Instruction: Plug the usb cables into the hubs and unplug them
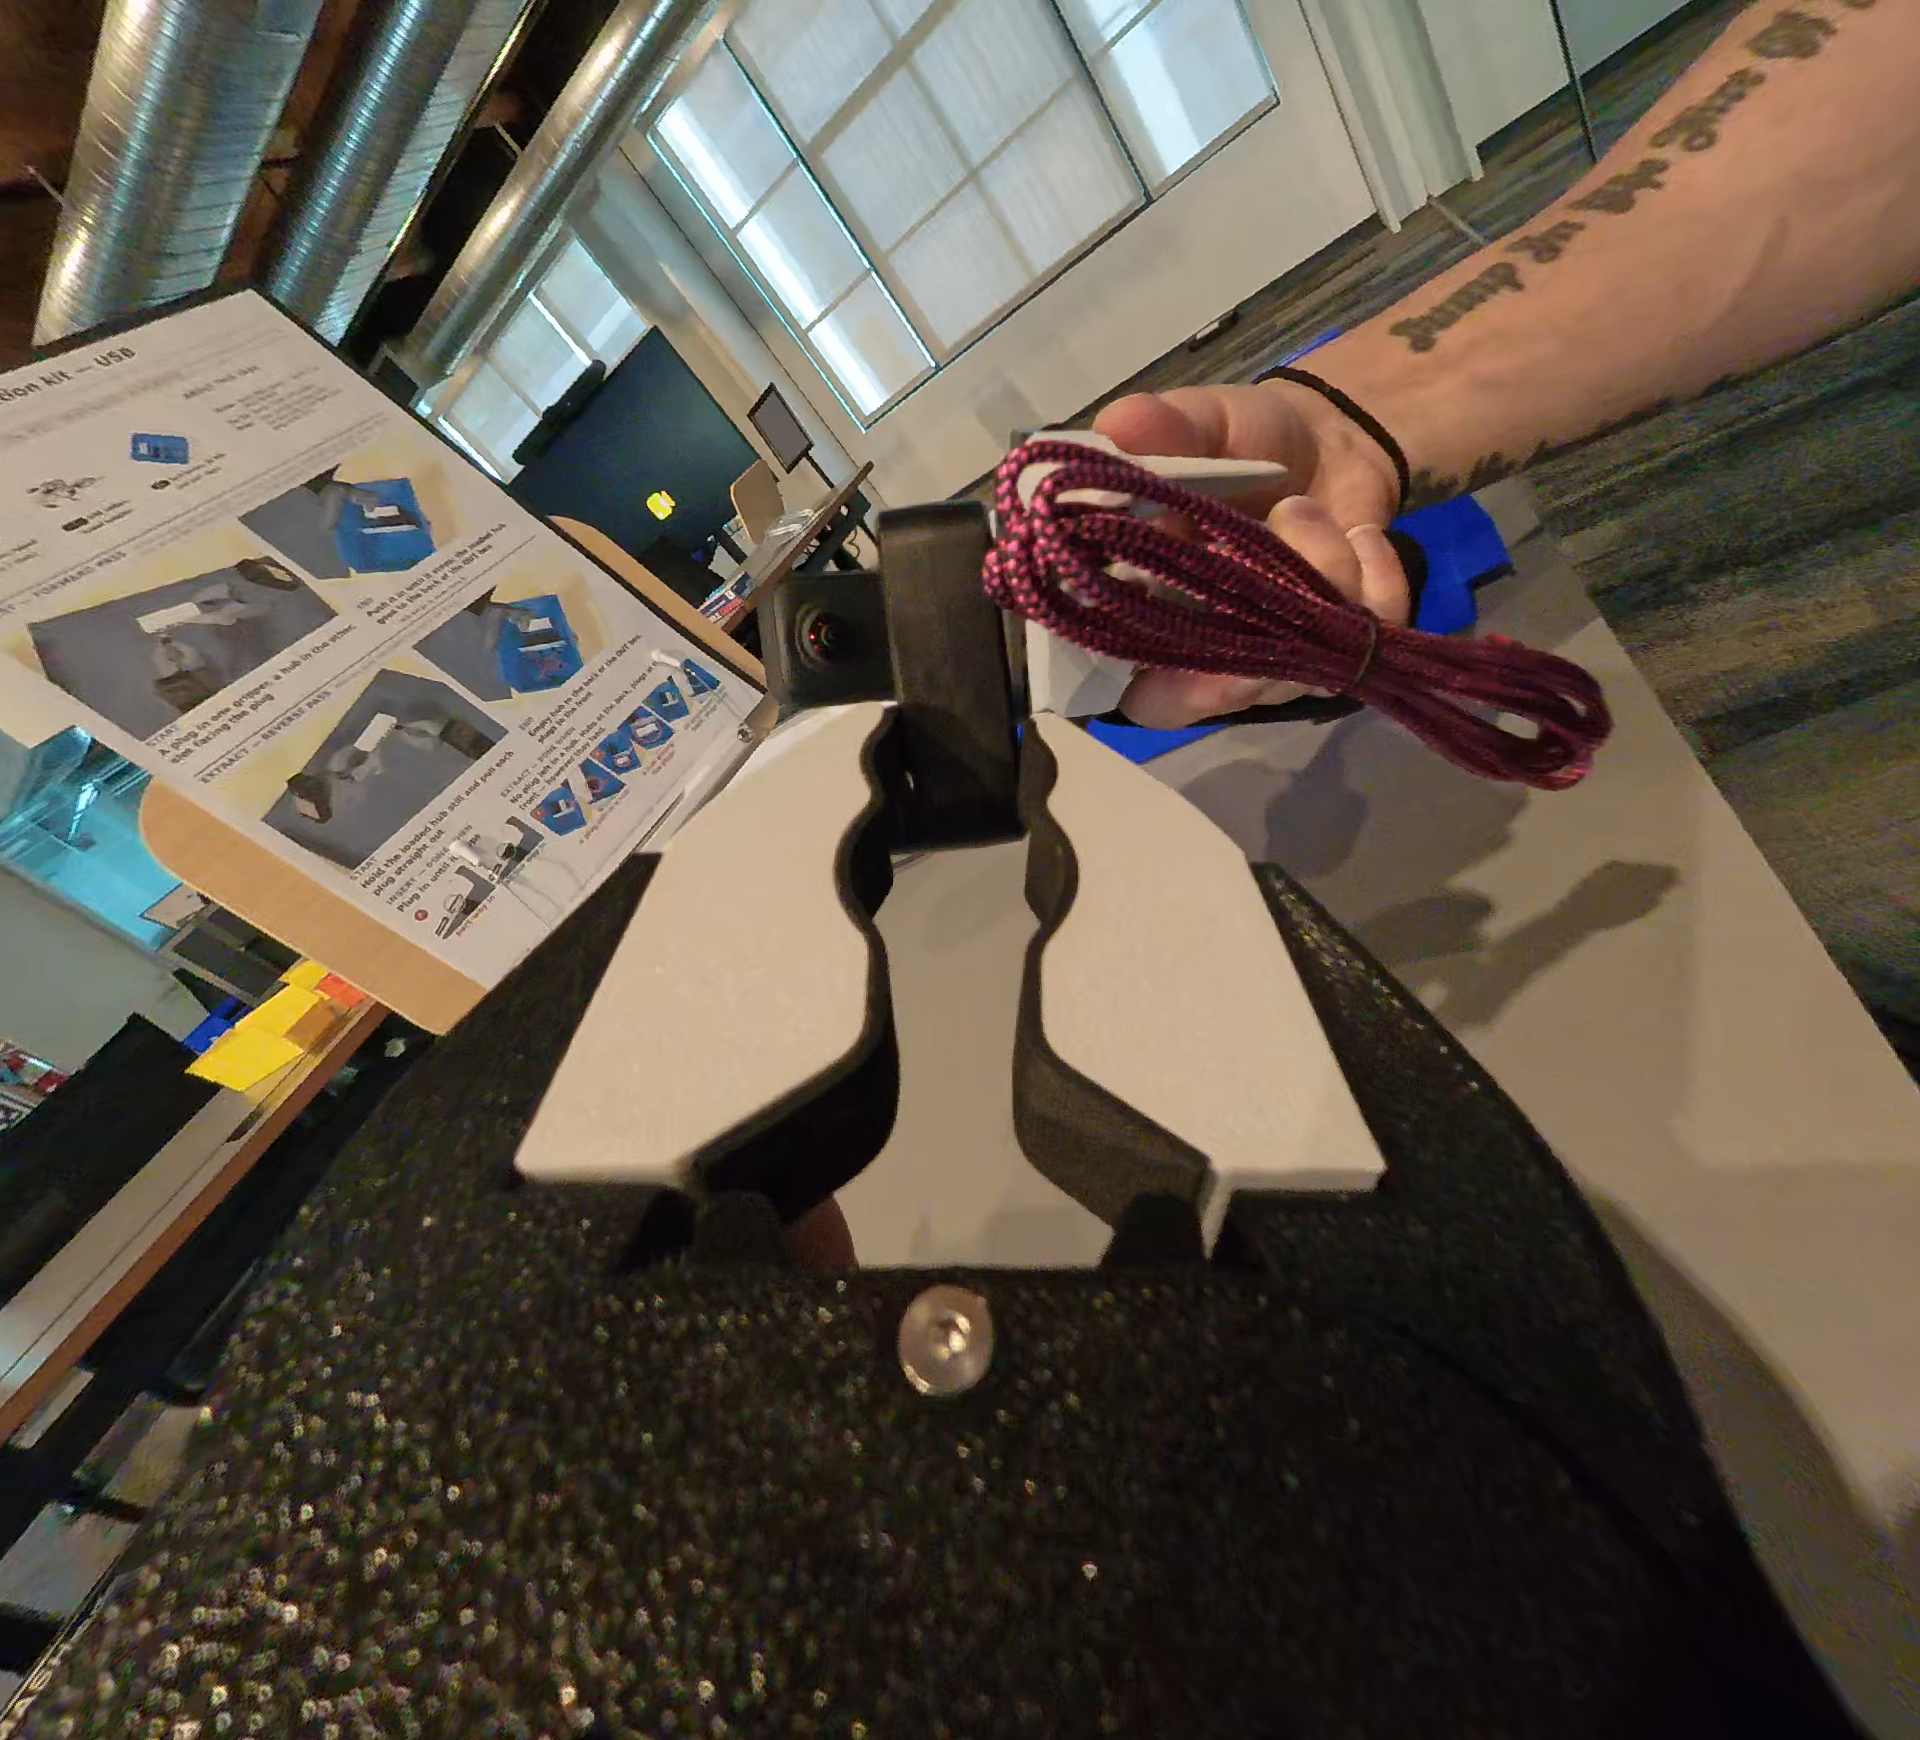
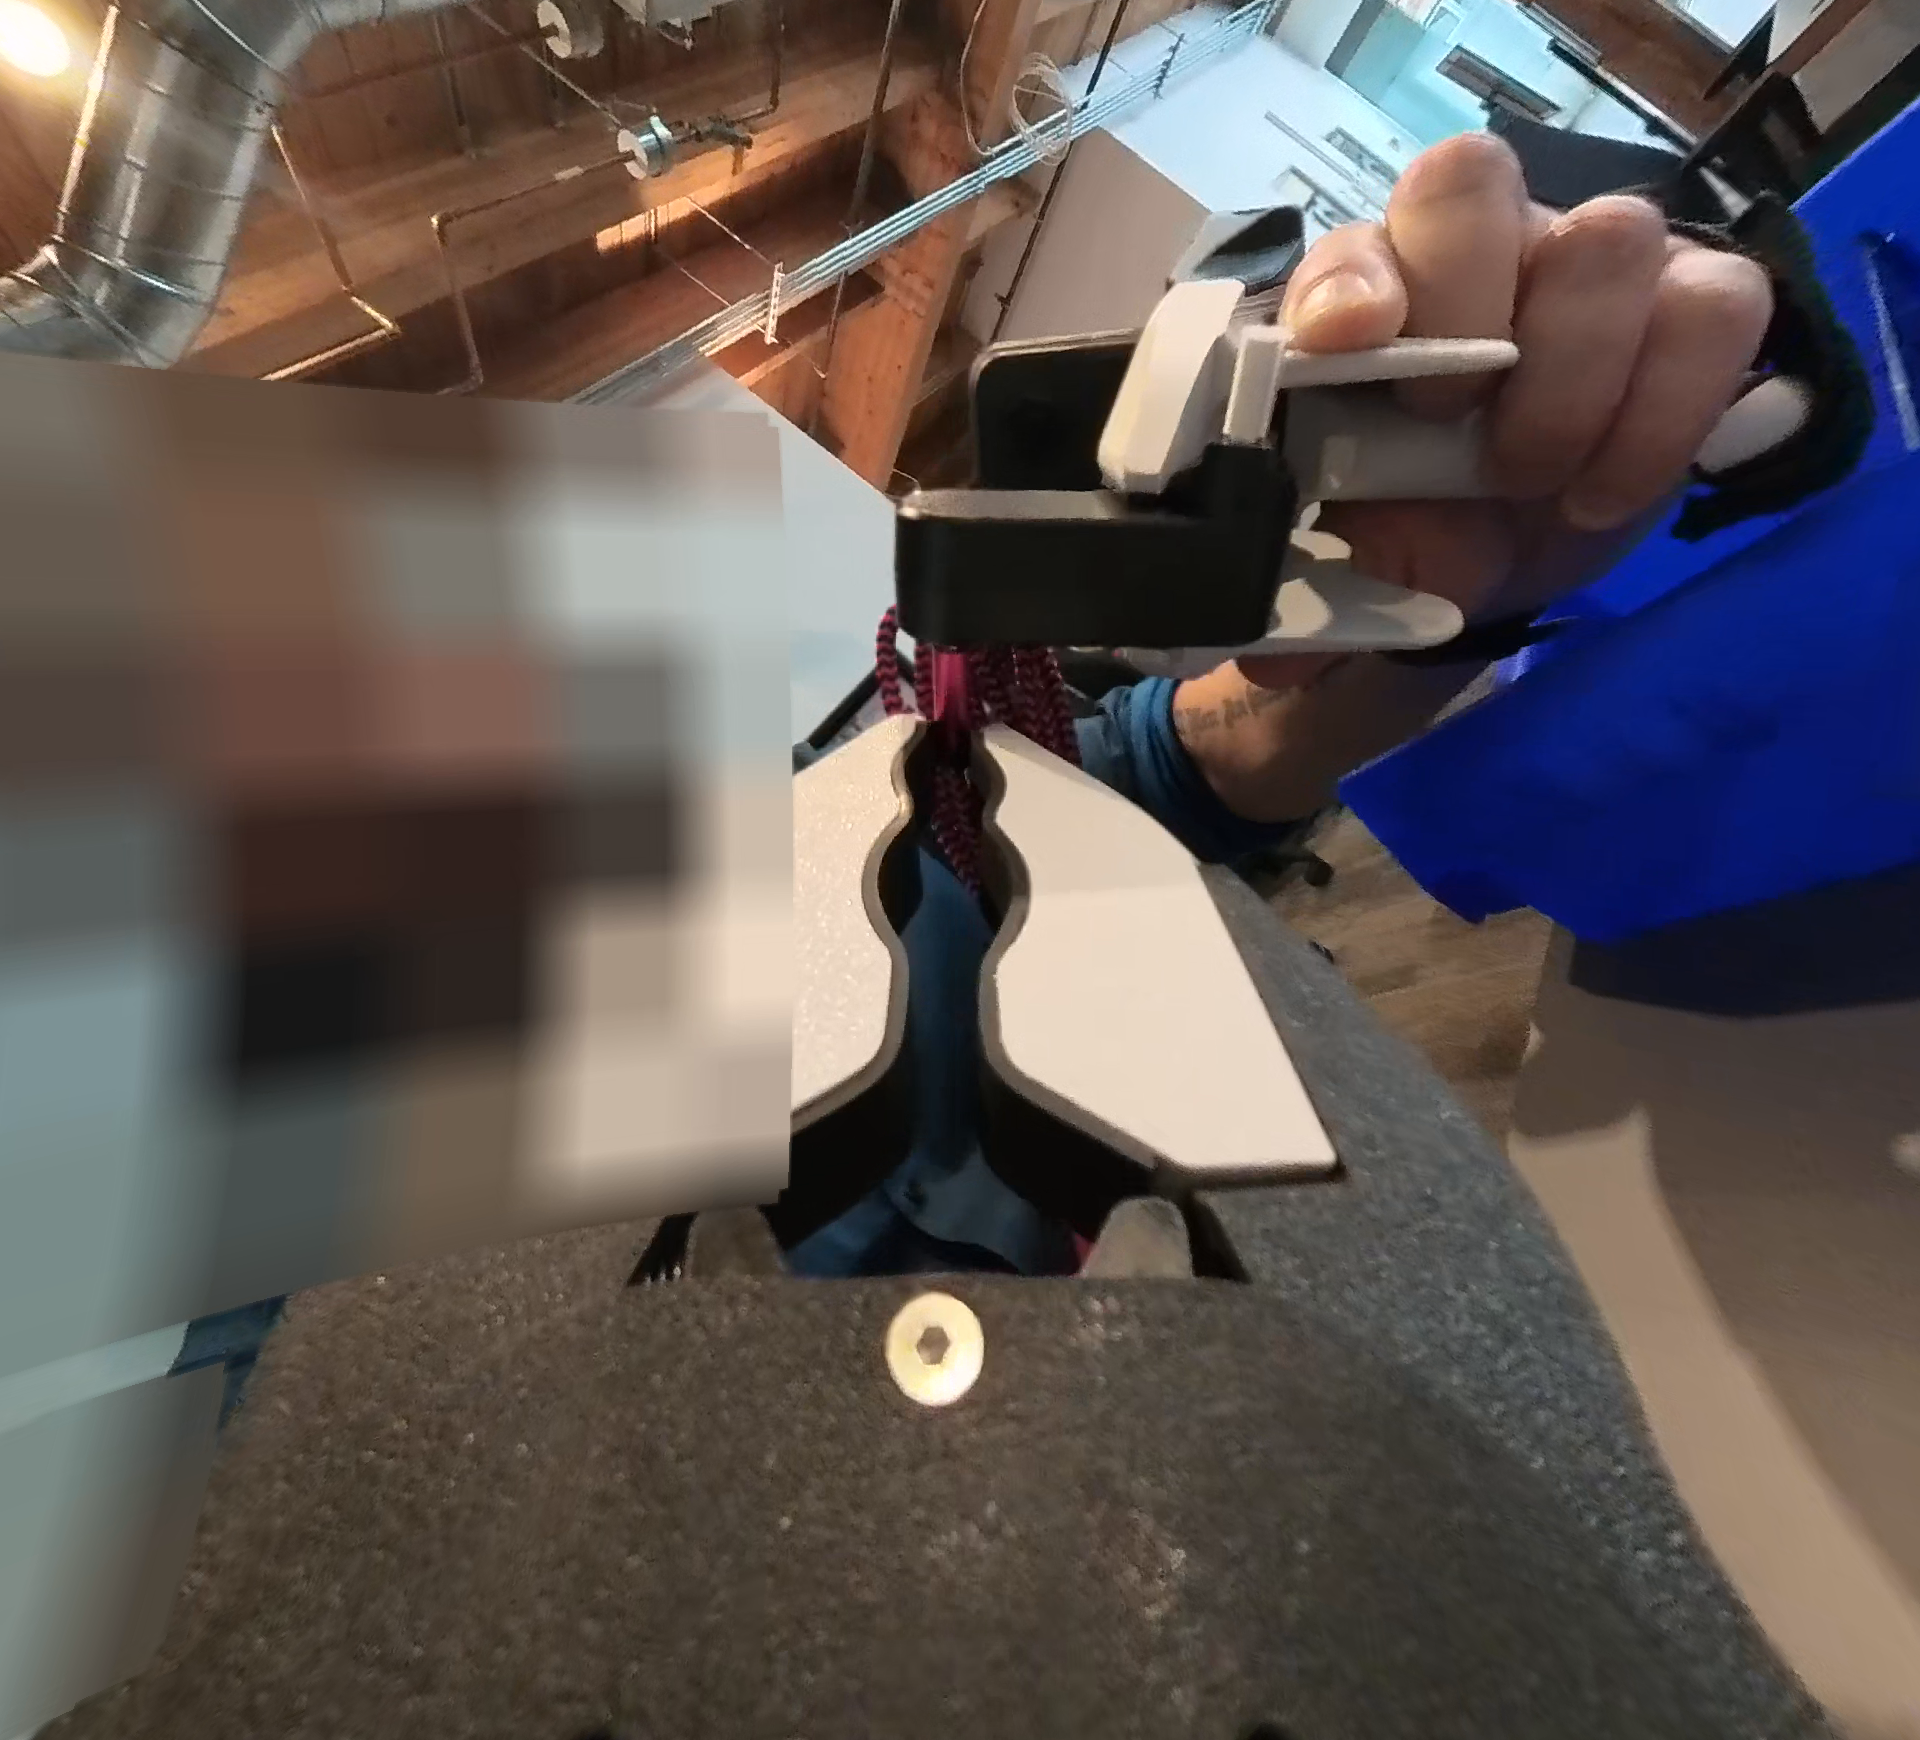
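My left gripper (image 1: 951, 740) is shut on a black USB hub (image 1: 940, 651), which stands up between its white fingertips. The same hub (image 2: 1091, 568) shows in the right wrist view, clamped between the left gripper's white fingers (image 2: 1164, 402). My right gripper (image 2: 954, 740) is shut on the magenta plug end of a braided magenta-and-black cable (image 2: 951, 682), right against the hub's edge. I cannot tell how deep the plug sits. The tied cable bundle (image 1: 1299, 630) hangs off the right gripper beside the hub, above the table.
A grey table top (image 1: 1558, 963) lies below both grippers. An illustrated instruction sheet (image 1: 312, 651) stands on a board at the left. A blue bin (image 2: 1662, 651) is close behind the left hand. A person's forearm (image 1: 1662, 236) reaches in from the right. There is about 4 cm between the tips of the two grippers.
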### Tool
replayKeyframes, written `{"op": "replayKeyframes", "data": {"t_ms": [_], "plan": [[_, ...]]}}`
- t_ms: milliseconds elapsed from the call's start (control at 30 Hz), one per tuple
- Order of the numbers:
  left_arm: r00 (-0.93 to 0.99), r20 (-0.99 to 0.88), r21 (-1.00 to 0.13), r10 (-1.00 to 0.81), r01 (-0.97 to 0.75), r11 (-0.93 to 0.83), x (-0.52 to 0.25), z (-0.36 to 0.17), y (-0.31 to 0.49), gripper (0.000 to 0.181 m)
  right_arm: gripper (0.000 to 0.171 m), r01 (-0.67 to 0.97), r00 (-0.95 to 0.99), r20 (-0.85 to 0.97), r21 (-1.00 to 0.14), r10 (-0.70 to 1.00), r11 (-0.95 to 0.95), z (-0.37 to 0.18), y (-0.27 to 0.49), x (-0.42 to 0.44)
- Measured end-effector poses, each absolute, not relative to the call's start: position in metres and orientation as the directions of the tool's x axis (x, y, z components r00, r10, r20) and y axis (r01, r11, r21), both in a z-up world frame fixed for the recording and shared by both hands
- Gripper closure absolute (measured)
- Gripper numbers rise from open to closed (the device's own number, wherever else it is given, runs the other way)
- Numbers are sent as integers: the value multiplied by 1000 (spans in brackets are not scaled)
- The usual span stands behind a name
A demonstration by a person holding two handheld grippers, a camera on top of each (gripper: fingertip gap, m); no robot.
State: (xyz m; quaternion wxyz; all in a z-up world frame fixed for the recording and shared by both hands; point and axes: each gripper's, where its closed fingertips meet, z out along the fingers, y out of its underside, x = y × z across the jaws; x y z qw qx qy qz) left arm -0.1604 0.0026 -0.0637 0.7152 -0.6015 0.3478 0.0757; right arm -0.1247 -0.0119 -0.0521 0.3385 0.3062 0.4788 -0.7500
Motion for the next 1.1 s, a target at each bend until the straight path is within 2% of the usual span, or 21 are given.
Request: {"op": "replayKeyframes", "data": {"t_ms": [400,600,1100], "plan": [[626,-742,-669,-240,-712,212,-158,-63,-5,158,166,808,-579,-798,-533,-168,-251,-53,-15,-122],[564,-777,-618,-279,-767,173,-154,-69,-10,157,166,826,-555,-813,-515,-176,-228,-57,-13,-120],[571,-768,-626,-291,-766,148,-154,-66,-3,159,165,841,-538,-822,-508,-189,-185,-59,-15,-114]]}}
